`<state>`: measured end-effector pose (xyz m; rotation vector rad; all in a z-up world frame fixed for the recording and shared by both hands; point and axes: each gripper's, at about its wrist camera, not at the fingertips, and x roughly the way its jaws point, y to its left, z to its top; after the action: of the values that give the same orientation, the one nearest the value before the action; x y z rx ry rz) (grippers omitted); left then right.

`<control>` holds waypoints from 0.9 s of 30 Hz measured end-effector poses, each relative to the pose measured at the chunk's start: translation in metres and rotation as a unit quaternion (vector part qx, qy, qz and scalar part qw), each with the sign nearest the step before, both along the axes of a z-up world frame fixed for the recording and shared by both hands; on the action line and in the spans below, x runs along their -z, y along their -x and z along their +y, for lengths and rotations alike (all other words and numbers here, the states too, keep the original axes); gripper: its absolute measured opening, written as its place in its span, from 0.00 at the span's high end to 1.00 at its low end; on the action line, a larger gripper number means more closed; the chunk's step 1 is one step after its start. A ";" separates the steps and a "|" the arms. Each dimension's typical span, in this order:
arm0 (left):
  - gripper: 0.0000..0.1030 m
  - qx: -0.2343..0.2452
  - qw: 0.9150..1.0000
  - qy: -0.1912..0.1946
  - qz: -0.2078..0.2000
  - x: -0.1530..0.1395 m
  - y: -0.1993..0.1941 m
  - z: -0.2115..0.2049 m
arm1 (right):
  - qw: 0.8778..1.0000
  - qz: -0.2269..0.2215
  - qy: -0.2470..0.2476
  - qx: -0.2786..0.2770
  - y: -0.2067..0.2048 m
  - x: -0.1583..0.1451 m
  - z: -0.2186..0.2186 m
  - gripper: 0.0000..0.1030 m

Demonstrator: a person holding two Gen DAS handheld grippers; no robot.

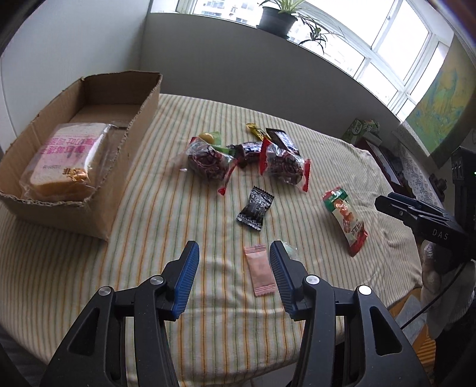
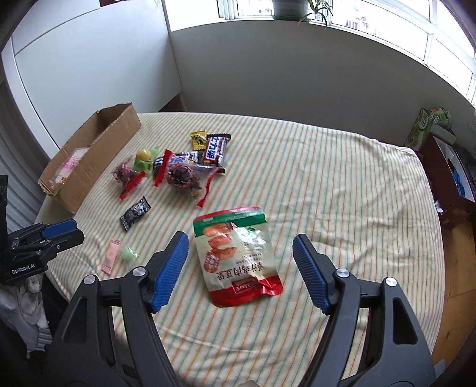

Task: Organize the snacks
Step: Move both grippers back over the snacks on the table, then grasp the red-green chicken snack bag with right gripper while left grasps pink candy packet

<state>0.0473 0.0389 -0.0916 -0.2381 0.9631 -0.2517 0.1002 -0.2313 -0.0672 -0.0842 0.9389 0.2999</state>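
A cardboard box [image 1: 135, 119] at the left holds a wrapped bread slice [image 1: 64, 154]. Loose snacks lie on the striped cloth: a heap of red-edged clear packets and chocolate bars [image 1: 247, 157], a black candy packet [image 1: 255, 207], a small pink sachet [image 1: 259, 269] and a red-green pouch [image 1: 346, 220]. My left gripper [image 1: 235, 253] hangs open above the cloth; the pink sachet shows between its fingers, untouched. In the right wrist view my right gripper [image 2: 241, 245] is open above the red-green pouch [image 2: 238, 253], which lies flat between its blue pads [image 2: 171, 268] without contact.
A small green candy [image 2: 128, 253] lies beside the pink sachet [image 2: 110, 259]. The table's rounded edge [image 2: 428, 297] drops off at the right. A dark cabinet with boxes [image 2: 443, 166] stands beyond it. A potted plant [image 1: 278, 16] sits on the windowsill.
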 end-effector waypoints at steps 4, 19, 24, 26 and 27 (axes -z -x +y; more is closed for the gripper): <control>0.53 0.012 1.000 0.008 0.019 0.011 0.000 -0.011 | 1.000 0.019 0.011 -0.004 -0.003 0.019 -0.007 0.27; 0.60 0.045 0.997 -0.038 0.041 0.027 -0.006 -0.034 | 0.996 0.049 0.062 -0.048 -0.013 0.048 0.016 0.24; 0.60 0.053 0.996 -0.055 0.041 0.028 -0.006 -0.038 | 0.994 0.057 0.069 -0.059 -0.020 0.053 0.022 0.17; 0.60 0.055 0.996 -0.058 0.040 0.028 -0.005 -0.039 | 0.994 0.067 0.063 -0.064 -0.023 0.055 0.023 0.17; 0.60 0.057 0.996 -0.061 0.040 0.029 -0.005 -0.039 | 0.993 0.071 0.066 -0.065 -0.025 0.057 0.024 0.17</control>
<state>0.0521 -0.0004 -0.1204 -0.0826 1.0685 -0.2884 0.1249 -0.2077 -0.1239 -0.2486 1.0964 0.3686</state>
